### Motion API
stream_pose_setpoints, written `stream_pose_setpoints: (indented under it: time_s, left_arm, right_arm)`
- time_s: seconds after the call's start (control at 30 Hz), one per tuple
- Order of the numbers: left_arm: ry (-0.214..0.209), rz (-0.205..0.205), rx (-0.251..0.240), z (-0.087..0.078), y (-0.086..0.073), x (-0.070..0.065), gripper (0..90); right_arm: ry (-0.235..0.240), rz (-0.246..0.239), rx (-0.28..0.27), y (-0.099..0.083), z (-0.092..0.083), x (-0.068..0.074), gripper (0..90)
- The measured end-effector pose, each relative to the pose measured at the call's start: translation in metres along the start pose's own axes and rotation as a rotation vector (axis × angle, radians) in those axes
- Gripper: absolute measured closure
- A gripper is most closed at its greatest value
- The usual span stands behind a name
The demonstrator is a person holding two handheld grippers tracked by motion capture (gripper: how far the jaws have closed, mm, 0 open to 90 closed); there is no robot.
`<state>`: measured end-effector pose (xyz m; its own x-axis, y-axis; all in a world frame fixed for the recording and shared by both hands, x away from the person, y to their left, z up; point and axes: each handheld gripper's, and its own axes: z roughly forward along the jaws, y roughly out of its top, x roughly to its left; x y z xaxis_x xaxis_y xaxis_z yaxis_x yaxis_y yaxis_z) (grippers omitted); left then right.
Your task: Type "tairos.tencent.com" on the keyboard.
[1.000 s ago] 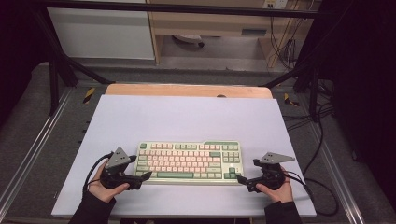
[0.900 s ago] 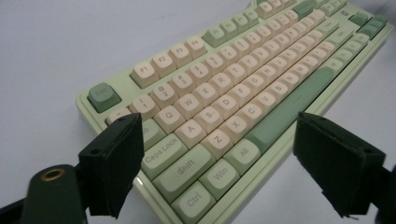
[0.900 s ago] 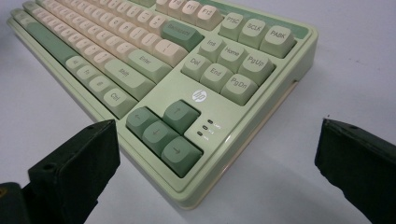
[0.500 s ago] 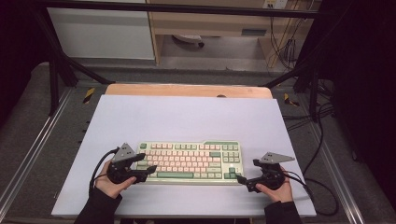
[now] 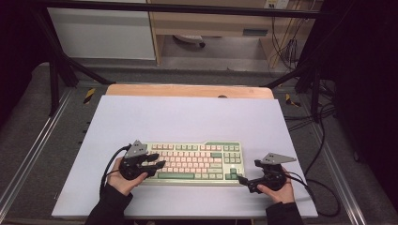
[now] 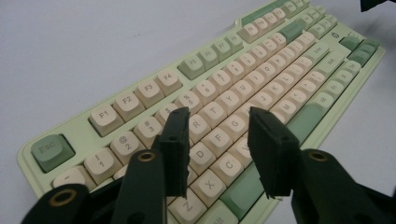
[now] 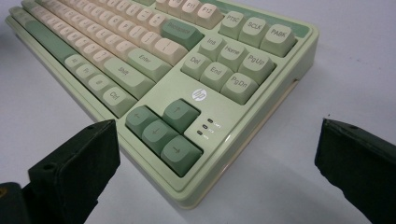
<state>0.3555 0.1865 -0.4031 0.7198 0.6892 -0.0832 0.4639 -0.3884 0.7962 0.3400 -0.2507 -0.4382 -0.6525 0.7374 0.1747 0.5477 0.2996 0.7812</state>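
A pale green keyboard (image 5: 197,161) with cream keys lies on the near half of the table. My left gripper (image 5: 157,161) reaches over the keyboard's left end. In the left gripper view the left gripper (image 6: 219,121) hangs above the letter keys of the keyboard (image 6: 280,51). Its jaws have just been closing and stand partly apart, with nothing clamped between them. My right gripper (image 5: 244,180) rests by the keyboard's near right corner. In the right gripper view the right gripper (image 7: 217,135) stands wide open, one jaw on each side of the keyboard (image 7: 154,56) corner with the arrow keys, touching nothing.
A pale lilac mat (image 5: 187,117) covers the table, with a wooden strip (image 5: 187,90) along its far edge. Black cables (image 5: 324,187) trail off the right side. Dark frame rails run along both sides of the table.
My left gripper has moved right, from beside the keyboard's left end to over its keys, and its jaws have narrowed. The right gripper has stayed put.
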Motion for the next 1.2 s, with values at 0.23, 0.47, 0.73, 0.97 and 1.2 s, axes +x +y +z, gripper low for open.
stream_pose_setpoints:
  time_s: [0.23, 0.47, 0.73, 0.97, 1.2]
  left_arm:
    - [-0.001, 0.002, 0.010, 0.010, 0.005, -0.003, 71.4]
    - [-0.013, -0.007, 0.029, 0.022, 0.008, -0.004, 84.3]
    - [-0.032, -0.017, 0.037, 0.034, 0.012, -0.005, 90.0]
    - [-0.022, -0.008, 0.051, 0.044, 0.011, -0.004, 90.0]
    - [-0.007, -0.002, 0.050, 0.049, 0.010, -0.002, 90.0]
  right_arm:
    - [0.002, -0.002, 0.002, 0.000, 0.000, 0.000, 0.6]
    - [0.003, 0.000, 0.001, 0.000, 0.000, 0.000, 0.7]
    - [0.003, -0.001, 0.001, 0.000, 0.001, 0.000, 0.7]
    - [0.003, -0.005, 0.001, 0.000, 0.000, 0.000, 0.7]
    - [0.000, -0.003, -0.004, 0.000, 0.000, 0.000, 0.7]
